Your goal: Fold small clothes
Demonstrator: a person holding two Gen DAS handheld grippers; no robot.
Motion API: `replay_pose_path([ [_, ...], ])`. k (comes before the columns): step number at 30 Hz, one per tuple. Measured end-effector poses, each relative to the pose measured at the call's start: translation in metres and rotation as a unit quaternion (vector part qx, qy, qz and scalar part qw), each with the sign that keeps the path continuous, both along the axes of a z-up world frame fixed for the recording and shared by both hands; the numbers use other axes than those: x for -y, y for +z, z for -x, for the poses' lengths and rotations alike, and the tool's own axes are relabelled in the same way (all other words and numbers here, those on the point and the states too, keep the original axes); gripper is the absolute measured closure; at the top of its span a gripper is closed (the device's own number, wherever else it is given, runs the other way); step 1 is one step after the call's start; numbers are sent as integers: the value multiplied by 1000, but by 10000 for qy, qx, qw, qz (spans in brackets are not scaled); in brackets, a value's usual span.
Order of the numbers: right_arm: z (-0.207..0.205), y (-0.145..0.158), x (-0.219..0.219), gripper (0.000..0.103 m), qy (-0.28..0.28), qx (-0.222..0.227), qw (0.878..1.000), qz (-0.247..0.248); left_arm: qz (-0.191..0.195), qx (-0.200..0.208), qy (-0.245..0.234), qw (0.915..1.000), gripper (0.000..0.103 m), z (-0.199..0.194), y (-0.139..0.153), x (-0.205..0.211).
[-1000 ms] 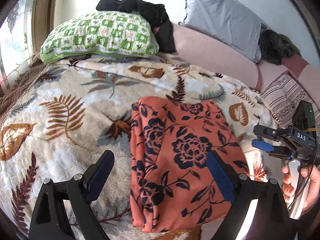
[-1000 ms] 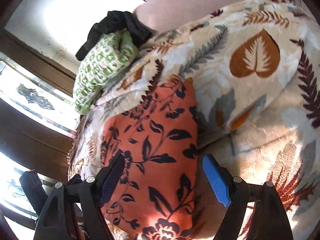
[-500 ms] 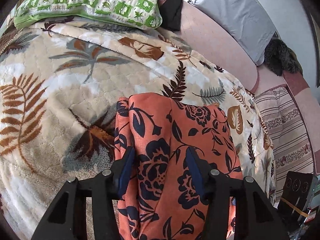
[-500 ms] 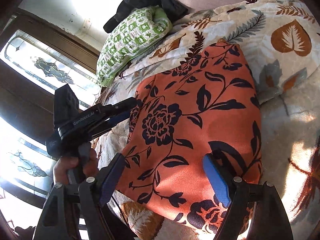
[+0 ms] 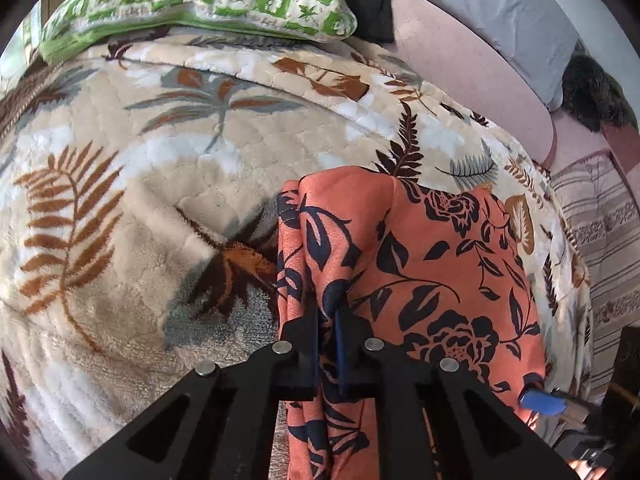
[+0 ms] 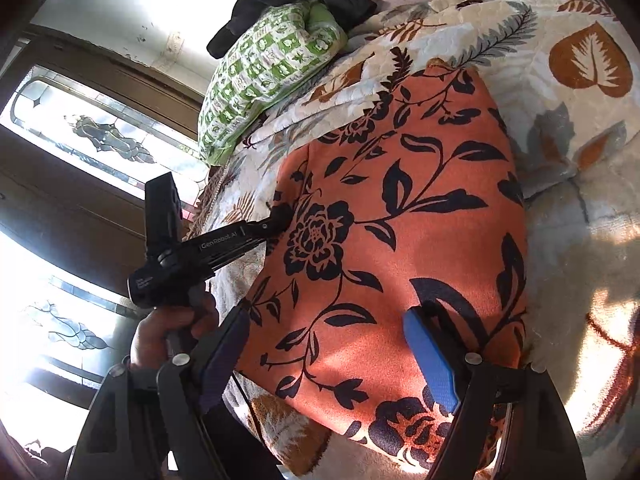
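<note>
The orange garment with a dark navy flower print (image 5: 420, 264), a thin soft cloth already part folded, lies on the cream leaf-patterned fleece blanket (image 5: 132, 208) covering the bed, below the green-and-white checked pillow (image 5: 200, 0).

Risk: the left claw (image 5: 329, 312) pinches only a narrow ridge along the garment's left edge. A quick lift could pull the thin cloth free, or drag lower layers and undo the fold.

Left claw: jaws together, clamped on that edge. Right claw (image 6: 332, 352): jaws wide apart over the garment's near edge, gripping nothing.
</note>
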State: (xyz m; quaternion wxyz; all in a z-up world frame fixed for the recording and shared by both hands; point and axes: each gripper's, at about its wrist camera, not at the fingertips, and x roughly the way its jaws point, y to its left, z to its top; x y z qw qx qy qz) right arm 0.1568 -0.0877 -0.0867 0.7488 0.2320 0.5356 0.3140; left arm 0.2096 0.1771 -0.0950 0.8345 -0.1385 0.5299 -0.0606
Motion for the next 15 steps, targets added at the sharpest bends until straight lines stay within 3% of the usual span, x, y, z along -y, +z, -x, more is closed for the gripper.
replay_pose_path([
  [3, -19, 15, 3, 21, -18, 115, 9999, -79, 38, -44, 30, 10000, 94, 0, -2, -2],
  [6, -58, 27, 14, 20, -306, 103, 9978, -578, 70, -60, 32, 10000, 93, 0, -3, -4],
  [9, -104, 1, 19, 14, -512, -408, 9929, -988, 84, -63, 20, 9999, 93, -1, -4, -3],
  [11, -116, -46, 20, 14, -786, -1303, 9834, -988, 152, -87, 63, 9998, 93, -1, 2, -4],
  [15, -103, -37, 14, 14, -614, -687, 9922, -842, 259, 399, 26, 9989, 90, 0, 35, -2],
])
